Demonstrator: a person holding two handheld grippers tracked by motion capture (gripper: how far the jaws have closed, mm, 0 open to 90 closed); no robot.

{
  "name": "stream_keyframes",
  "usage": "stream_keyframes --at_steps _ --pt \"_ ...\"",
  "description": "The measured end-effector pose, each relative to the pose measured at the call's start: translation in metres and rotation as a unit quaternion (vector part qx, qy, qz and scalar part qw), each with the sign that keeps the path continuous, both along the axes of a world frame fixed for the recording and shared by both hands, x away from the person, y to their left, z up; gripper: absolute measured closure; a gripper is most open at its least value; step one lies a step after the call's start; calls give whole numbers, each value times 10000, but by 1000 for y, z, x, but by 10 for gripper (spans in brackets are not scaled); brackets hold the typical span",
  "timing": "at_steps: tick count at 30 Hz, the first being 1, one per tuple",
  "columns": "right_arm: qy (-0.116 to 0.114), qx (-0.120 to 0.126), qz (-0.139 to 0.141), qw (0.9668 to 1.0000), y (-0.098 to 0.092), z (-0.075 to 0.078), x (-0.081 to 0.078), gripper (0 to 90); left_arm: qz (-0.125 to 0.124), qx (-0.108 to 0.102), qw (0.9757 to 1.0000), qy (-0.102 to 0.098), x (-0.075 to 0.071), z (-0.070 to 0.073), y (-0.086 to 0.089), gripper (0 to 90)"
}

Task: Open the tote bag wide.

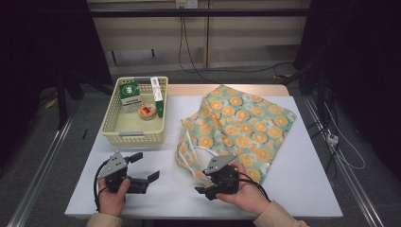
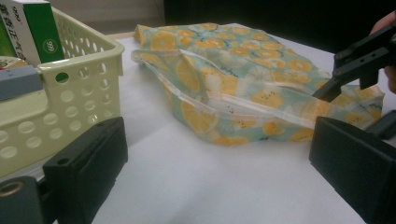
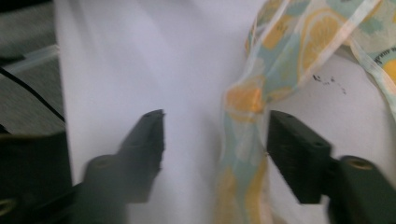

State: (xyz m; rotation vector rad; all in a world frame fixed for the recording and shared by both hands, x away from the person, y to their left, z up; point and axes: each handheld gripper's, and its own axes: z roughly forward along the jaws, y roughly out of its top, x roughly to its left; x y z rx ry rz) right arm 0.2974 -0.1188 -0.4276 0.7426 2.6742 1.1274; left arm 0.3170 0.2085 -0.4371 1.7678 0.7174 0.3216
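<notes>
Right tool [image 3: 212, 135] stands apart astride the bag's handle strap [image 3: 243, 135], not yet pinching, near the desk's front edge. I'd seat the strap deeper before closing. Left tool [image 2: 215, 158] is apart, empty.

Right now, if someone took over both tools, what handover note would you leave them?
Left tool: open, holding nothing, low over the white table in front of the basket.
Right tool: jaws apart around a strap of the orange-print fabric bag, pads not pressing it.
The bag lies flat at the table's middle and right. The basket holds a green box and other small packs.
Done: right tool is at the strap.
Probably left: grip the strap, open the bag, load the basket's items.
</notes>
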Motion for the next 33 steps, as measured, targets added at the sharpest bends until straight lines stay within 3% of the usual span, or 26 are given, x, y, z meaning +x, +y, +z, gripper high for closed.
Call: stream_keyframes --at_steps 1,3,6,12,16,22,24,26,28,31,33 --pt "-36 -62 -38 10000 -1 -2 1 473 2 -1 10000 -2 0 0 0 43" --pt "1 -95 -128 9999 -5 -8 7 688 6 -1 10000 3 0 0 0 43" --pt "182 79 -162 9997 -12 -16 16 885 22 -19 10000 15 0 -1 1 43" --pt "220 295 -186 9991 -5 -16 25 900 -17 6 10000 23 1 -1 0 43" --pt "338 502 123 9981 15 -10 21 900 3 -9 10000 17 1 -1 0 43" --pt "490 594 635 9950 34 -9 11 896 13 -38 10000 11 1 -1 3 43" --pt "512 641 605 9948 34 -9 11 836 21 -49 10000 10 1 -1 3 43" --pt "433 630 398 9963 30 -8 13 705 18 -45 10000 16 1 -1 2 43" --pt "377 616 239 9971 24 -4 17 652 13 -54 10000 24 1 -1 2 43" --pt "338 673 66 9971 14 0 23 719 6 -51 10000 22 1 -1 2 43" --pt "333 751 32 9966 9 3 25 836 -1 -23 10000 21 1 -1 2 43"
